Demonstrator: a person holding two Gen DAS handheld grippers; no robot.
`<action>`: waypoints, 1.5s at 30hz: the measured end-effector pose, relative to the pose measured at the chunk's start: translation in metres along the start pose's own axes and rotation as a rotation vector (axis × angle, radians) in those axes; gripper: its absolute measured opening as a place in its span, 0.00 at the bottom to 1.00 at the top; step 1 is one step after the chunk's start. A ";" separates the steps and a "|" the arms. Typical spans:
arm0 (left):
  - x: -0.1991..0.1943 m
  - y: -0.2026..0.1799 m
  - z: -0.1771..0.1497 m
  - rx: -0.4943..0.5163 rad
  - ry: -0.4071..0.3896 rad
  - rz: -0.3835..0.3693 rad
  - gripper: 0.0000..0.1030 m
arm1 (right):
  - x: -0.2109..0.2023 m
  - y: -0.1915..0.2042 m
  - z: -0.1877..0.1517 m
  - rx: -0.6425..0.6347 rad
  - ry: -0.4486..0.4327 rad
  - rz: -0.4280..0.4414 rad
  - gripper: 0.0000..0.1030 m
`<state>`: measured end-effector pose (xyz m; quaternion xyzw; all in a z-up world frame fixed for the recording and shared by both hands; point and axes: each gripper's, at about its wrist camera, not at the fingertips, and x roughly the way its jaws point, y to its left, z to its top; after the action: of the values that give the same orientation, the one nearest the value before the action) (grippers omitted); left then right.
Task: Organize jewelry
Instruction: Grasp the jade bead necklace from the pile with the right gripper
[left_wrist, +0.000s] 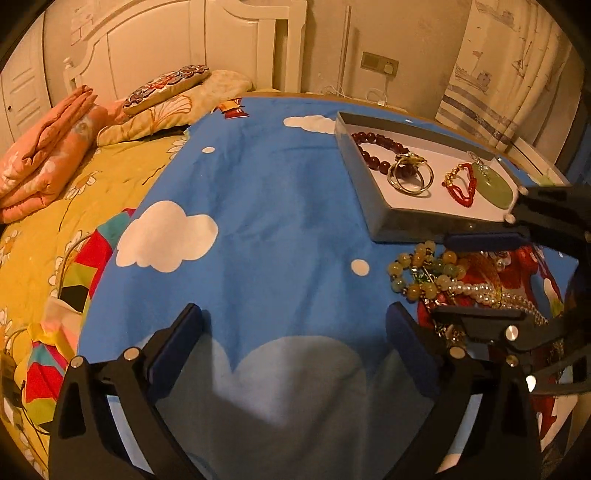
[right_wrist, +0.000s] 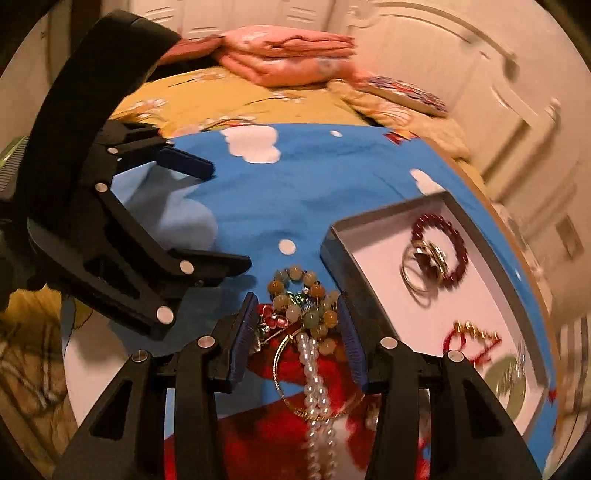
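Your right hand-held gripper (right_wrist: 297, 339) sits over the jewelry pile (right_wrist: 306, 310) just beside the grey box (right_wrist: 369, 258), fingers apart around the beads and pearls, not pinching. Your left hand-held gripper (left_wrist: 295, 336) hangs wide open over bare blue sheet (left_wrist: 258, 221), on the pile's far side from the box.

A bed (left_wrist: 110, 177) carries a blue cloud-print sheet (left_wrist: 258, 221); on the sheet lie a grey box (left_wrist: 406, 225) and, just beside it, a jewelry heap (left_wrist: 443, 277); folded pink quilts (left_wrist: 48, 147) and pillows (left_wrist: 166, 107) at the head end.

One box (left_wrist: 406, 225), two rings (left_wrist: 410, 179)
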<state>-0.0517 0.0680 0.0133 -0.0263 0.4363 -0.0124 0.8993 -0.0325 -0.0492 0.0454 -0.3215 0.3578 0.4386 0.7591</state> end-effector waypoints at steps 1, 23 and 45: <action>0.000 0.000 0.000 -0.002 0.000 -0.003 0.97 | 0.002 -0.005 0.000 0.000 0.004 0.024 0.42; 0.005 -0.006 0.000 0.031 0.024 0.054 0.98 | -0.081 -0.015 -0.035 0.273 -0.274 -0.087 0.08; -0.012 -0.143 0.005 0.342 -0.033 -0.134 0.53 | -0.131 -0.059 -0.177 0.667 -0.313 -0.284 0.08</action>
<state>-0.0549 -0.0744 0.0344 0.0976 0.4104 -0.1461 0.8948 -0.0727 -0.2728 0.0686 -0.0327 0.3126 0.2327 0.9204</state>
